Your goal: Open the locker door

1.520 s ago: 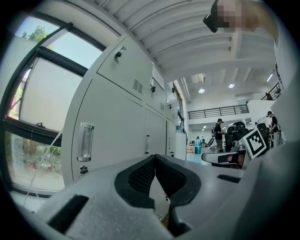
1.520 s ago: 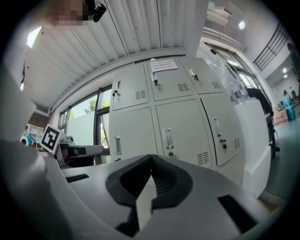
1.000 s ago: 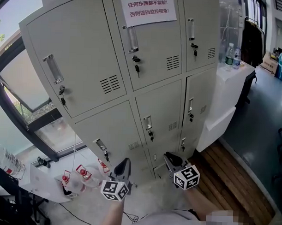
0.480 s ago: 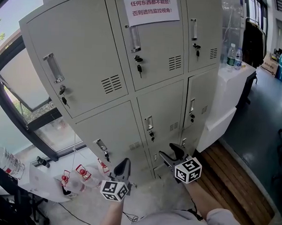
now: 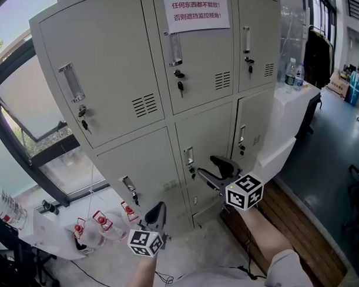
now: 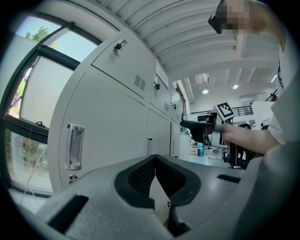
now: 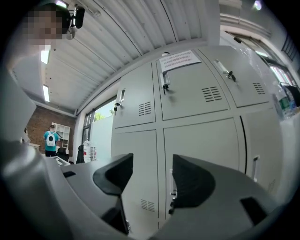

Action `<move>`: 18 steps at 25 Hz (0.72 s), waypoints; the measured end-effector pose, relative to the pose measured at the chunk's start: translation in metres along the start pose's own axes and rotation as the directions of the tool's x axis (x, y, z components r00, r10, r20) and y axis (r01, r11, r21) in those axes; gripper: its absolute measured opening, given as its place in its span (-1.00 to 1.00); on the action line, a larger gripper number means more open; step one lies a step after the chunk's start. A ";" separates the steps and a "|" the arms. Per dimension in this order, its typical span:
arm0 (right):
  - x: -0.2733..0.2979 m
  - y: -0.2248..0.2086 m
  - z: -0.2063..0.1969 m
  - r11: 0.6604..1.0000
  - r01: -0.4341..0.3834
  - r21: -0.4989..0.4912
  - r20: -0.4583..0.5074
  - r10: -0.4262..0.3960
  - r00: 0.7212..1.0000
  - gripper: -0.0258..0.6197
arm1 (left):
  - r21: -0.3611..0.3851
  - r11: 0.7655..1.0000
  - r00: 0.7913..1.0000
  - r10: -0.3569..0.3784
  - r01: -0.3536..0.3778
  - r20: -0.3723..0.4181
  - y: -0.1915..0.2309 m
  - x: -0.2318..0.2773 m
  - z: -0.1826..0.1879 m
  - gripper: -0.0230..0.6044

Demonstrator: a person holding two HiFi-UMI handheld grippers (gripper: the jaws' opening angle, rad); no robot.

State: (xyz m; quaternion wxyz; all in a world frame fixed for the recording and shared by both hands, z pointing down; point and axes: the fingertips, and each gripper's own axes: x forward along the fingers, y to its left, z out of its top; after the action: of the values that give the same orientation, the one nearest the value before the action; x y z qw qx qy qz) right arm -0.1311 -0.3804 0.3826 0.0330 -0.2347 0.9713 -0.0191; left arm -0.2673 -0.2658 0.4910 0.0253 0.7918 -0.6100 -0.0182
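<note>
Grey locker door (image 5: 206, 138) stands ahead of the right gripper (image 5: 205, 165), jaws just opened, empty; left gripper (image 5: 156, 211) closed.

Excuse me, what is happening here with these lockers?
A person stands before grey lockers with a gripper in each hand. The right gripper, its jaws just opened and empty, points at a middle-row door near its handle. The left gripper hangs low, shut and empty. Every door in view looks closed.
</note>
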 end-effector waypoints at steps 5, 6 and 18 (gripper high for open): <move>0.017 0.002 0.062 0.997 -0.076 -0.032 0.029 0.076 0.997 -0.18 | -0.016 1.000 1.000 -0.007 0.008 0.021 -0.002 -0.009 0.005 -0.90; 0.020 0.002 0.074 0.995 -0.097 -0.034 0.034 0.098 0.995 -0.18 | -0.016 1.000 1.000 -0.009 0.009 0.020 -0.002 -0.010 0.004 -0.90; 0.056 -0.003 0.177 0.966 -0.248 -0.071 0.064 0.253 0.965 -0.18 | -0.013 1.000 1.000 -0.007 0.008 0.002 0.004 -0.015 -0.001 -0.90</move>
State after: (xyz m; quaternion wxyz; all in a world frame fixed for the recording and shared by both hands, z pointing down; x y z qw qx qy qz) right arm -0.1665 -0.4126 0.2033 0.0632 -0.1116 0.9914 0.0242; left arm -0.2752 -0.2521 0.4921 0.0297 0.7939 -0.6069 -0.0232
